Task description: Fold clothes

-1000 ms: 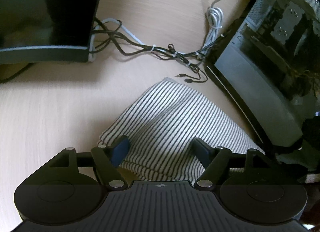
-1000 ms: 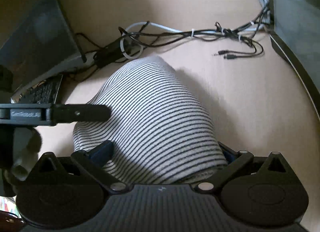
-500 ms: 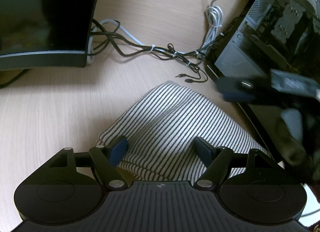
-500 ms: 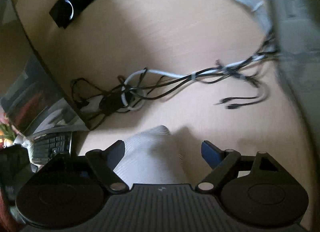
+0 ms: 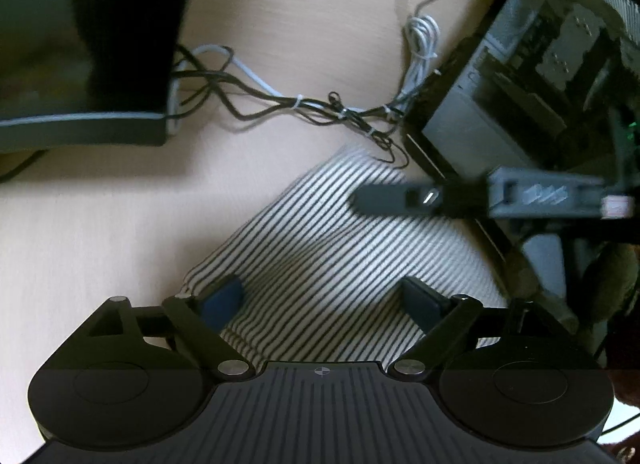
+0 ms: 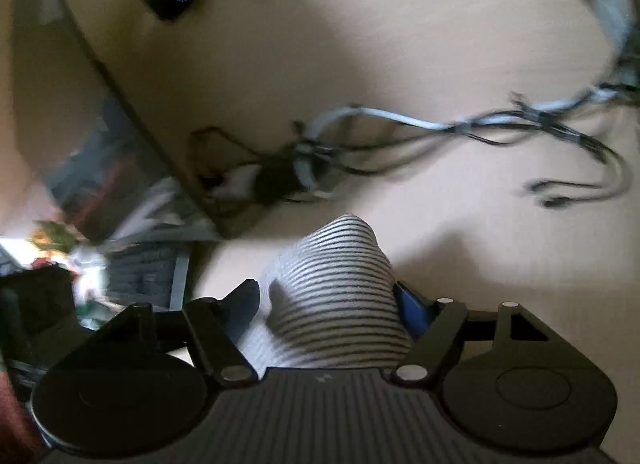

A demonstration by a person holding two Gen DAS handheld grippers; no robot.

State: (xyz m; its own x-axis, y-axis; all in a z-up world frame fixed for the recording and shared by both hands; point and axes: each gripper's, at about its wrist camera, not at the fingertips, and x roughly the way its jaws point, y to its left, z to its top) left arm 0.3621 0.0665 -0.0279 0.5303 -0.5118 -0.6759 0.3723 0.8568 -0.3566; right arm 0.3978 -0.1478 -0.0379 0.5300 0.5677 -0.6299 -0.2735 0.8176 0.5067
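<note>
Wooden table (image 5: 100, 232) beneath both grippers. Left gripper (image 5: 320, 300), jaws just widening, straddles the striped garment (image 5: 340, 248) unclenched; right gripper (image 6: 328, 300), jaws just closing, pinches its far corner. Next, probably: fold the corner over.

A light wooden desk (image 5: 100, 232) is being lit softly, with shadows falling across it. A dark screen (image 5: 80, 63) is being seen at its far left edge, a black computer case (image 5: 540, 83) at the right edge, and tangled cables (image 5: 312, 107) between them.
</note>
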